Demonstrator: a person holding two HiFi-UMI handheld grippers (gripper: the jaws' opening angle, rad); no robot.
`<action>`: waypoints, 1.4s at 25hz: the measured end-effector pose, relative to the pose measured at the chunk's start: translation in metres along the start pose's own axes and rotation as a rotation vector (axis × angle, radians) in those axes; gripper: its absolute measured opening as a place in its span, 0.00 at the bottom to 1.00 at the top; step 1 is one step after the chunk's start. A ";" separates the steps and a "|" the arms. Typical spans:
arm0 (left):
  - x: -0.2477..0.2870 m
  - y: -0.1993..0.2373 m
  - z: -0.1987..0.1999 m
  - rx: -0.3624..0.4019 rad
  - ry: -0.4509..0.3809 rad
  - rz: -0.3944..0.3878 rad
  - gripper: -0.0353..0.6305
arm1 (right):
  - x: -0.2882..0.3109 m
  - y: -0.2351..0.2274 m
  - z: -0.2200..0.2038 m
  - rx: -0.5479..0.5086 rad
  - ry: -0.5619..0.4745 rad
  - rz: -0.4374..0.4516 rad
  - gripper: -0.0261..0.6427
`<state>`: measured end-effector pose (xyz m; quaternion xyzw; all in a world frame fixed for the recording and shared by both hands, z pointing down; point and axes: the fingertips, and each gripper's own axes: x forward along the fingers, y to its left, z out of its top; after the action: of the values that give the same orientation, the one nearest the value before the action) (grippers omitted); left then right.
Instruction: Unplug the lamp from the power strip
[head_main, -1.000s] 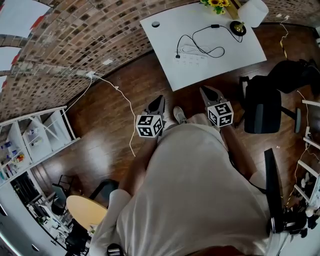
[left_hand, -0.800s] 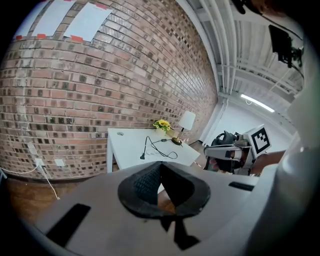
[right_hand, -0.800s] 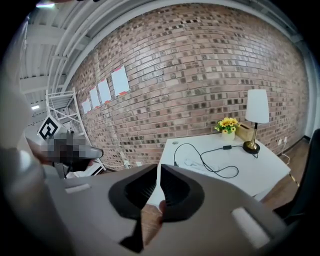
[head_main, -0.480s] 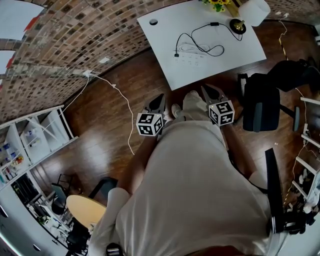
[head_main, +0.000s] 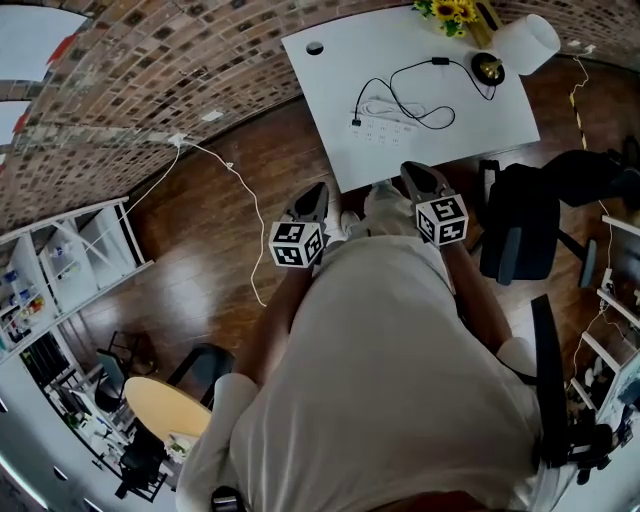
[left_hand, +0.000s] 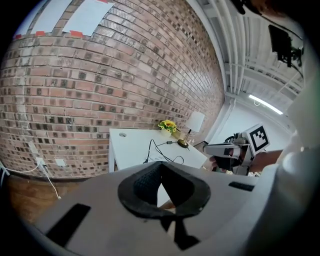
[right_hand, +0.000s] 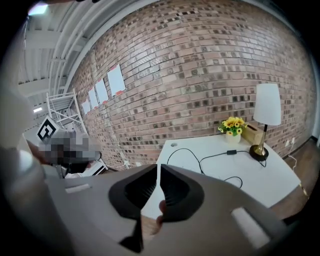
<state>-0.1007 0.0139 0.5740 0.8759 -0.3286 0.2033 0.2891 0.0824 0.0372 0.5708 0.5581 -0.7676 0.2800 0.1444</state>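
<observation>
In the head view the white lamp (head_main: 530, 42) stands at the far right corner of the white table (head_main: 330, 60). Its black cord (head_main: 405, 92) loops across the top to a plug (head_main: 355, 123) at the left end of the white power strip (head_main: 388, 128). My left gripper (head_main: 318, 192) and right gripper (head_main: 412, 172) hang side by side just short of the table's near edge. Both are shut with nothing held. The left gripper view has the jaw tips (left_hand: 160, 164) touching. In the right gripper view the tips (right_hand: 158, 169) leave only a thin slit, with the lamp (right_hand: 266, 106) beyond.
A vase of yellow flowers (head_main: 448, 12) stands beside the lamp. A black office chair (head_main: 525, 225) sits right of the table's near corner. A brick wall (head_main: 150, 70) runs along the left, with a white cable (head_main: 240, 200) lying on the wooden floor.
The person has stepped forward, so the table's near edge now lies just ahead of both grippers. Both grippers stayed shut and level with each other.
</observation>
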 end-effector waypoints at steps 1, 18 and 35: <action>0.006 0.001 0.006 -0.001 -0.002 0.008 0.06 | 0.005 -0.006 0.006 -0.002 0.001 0.007 0.06; 0.073 0.007 0.066 -0.055 0.012 0.158 0.06 | 0.083 -0.086 0.079 -0.069 0.080 0.176 0.06; 0.087 0.014 0.053 -0.116 0.009 0.286 0.06 | 0.129 -0.116 0.061 -0.108 0.176 0.274 0.06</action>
<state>-0.0406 -0.0682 0.5872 0.8010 -0.4600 0.2271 0.3087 0.1532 -0.1243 0.6215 0.4128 -0.8350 0.3030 0.2014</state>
